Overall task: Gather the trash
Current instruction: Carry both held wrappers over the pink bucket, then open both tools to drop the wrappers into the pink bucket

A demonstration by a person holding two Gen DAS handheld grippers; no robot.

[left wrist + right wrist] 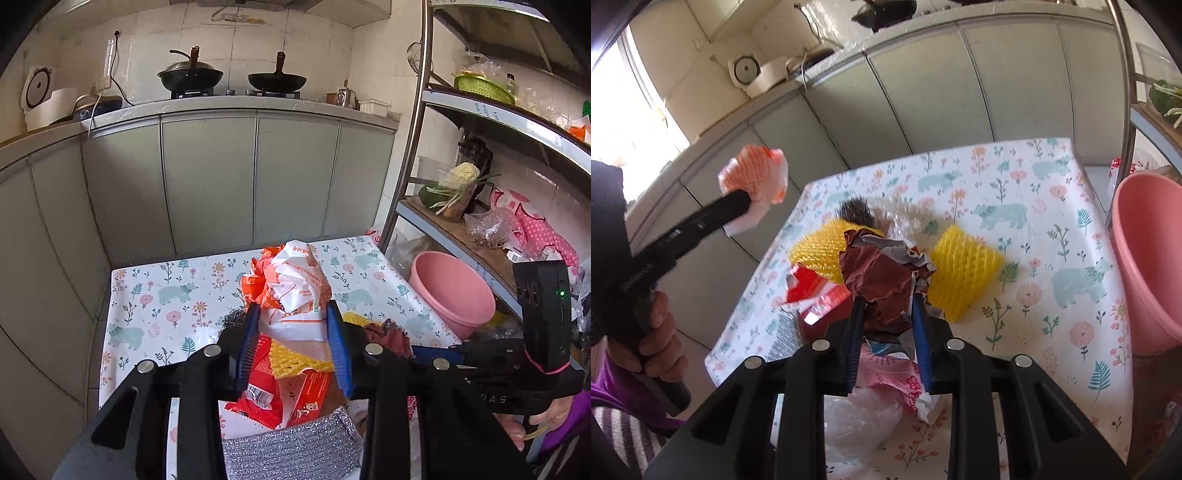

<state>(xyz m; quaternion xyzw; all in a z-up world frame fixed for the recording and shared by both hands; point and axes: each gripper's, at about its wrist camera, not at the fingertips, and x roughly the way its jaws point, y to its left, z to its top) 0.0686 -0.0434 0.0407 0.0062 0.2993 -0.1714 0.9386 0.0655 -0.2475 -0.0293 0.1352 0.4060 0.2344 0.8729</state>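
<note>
My left gripper [291,317] is shut on a crumpled orange-and-white wrapper [291,284], held above the floral table [155,295]; it also shows in the right wrist view [753,181]. My right gripper [886,299] is shut on a crumpled brown-and-silver wrapper [882,273], held above the table [1052,229]. On the table lie two yellow foam nets [964,269] [820,247], a red wrapper [258,391], a dark steel scourer [855,212] and a silver scouring pad [291,450]. The right gripper's body [517,354] shows at the right of the left wrist view.
A pink basin [450,291] stands right of the table, under a metal shelf rack [480,229]. Grey cabinets [207,184] with two woks lie behind. A clear plastic bag [857,424] and pink patterned wrapper [897,373] lie near the table's front.
</note>
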